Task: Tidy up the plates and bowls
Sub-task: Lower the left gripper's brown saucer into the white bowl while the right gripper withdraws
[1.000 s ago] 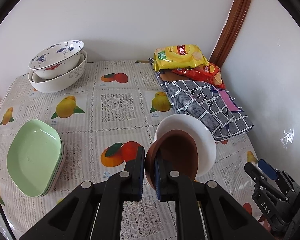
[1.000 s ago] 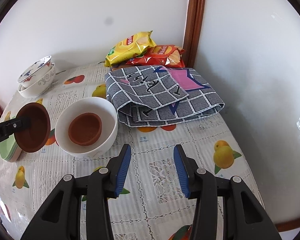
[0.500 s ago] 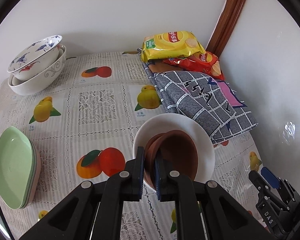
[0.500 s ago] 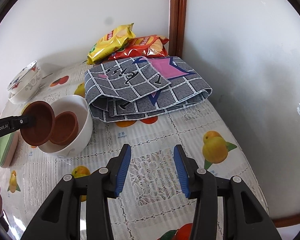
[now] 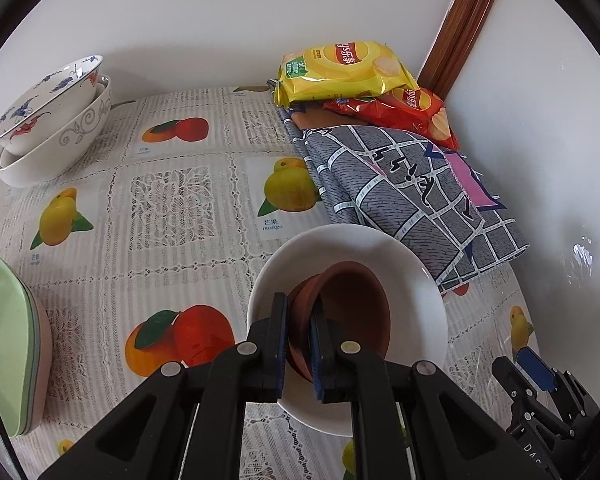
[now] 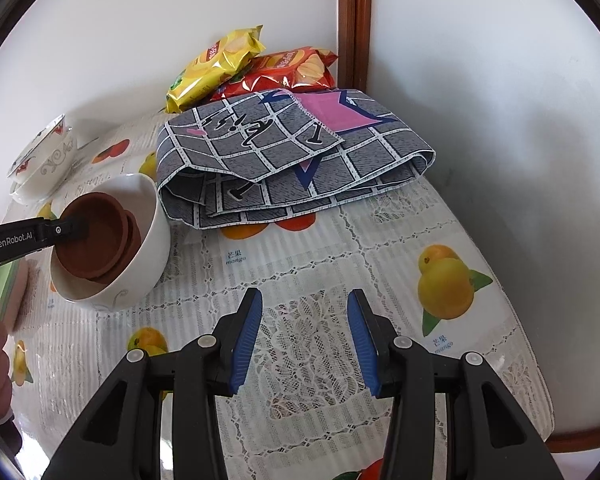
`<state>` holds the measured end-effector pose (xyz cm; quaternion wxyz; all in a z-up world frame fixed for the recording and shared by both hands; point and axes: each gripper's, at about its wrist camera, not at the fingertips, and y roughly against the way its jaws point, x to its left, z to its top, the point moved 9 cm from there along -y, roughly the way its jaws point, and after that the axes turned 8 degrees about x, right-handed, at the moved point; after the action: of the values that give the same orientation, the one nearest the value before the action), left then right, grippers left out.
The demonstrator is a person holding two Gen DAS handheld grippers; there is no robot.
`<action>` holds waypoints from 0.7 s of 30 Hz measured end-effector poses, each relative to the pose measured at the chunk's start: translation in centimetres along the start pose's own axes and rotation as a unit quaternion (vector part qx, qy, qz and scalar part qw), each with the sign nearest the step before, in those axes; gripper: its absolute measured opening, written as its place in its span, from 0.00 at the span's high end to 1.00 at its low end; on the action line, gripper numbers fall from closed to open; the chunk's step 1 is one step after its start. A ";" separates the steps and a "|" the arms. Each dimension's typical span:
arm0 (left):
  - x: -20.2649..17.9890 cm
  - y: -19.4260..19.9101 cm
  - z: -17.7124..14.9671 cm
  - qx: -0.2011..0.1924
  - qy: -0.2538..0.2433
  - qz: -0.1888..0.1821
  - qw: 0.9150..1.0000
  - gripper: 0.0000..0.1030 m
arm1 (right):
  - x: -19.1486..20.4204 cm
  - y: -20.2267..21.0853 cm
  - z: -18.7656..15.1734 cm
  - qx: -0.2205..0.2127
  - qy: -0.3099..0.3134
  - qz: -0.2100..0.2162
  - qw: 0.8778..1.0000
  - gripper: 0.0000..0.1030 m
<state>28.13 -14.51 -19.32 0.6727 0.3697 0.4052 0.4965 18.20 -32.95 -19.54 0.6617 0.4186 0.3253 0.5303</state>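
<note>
Two brown bowls [image 5: 352, 312] nested inside white bowl [image 5: 352, 248], at 5 o'clock on table [image 5: 180, 208]. Left gripper [image 5: 299, 344] pinched tight on upper brown bowl's rim. Right gripper [image 6: 305, 334] part-open, holding nothing, above tablecloth.

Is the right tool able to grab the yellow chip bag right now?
Probably yes. The right tool is open and holds nothing, and the yellow chip bag lies uncovered on top, though it sits far back, past the folded cloth.
</note>
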 end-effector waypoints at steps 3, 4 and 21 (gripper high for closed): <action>-0.3 -0.2 0.1 0.003 0.000 -0.005 1.000 0.90 | 0.5 -0.1 0.0 0.001 0.006 0.004 1.000 0.57; -0.4 -0.3 0.1 0.004 -0.001 -0.008 1.000 0.90 | 0.7 -0.1 0.0 0.001 0.008 0.004 1.000 0.57; -1.2 0.3 -0.7 0.009 -0.024 -0.010 1.000 0.90 | 1.7 0.8 0.2 -0.004 0.011 0.015 1.000 0.57</action>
<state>27.16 -15.51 -19.07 0.6842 0.3836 0.3968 0.4767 18.37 -31.23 -18.71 0.6516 0.4147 0.3246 0.5460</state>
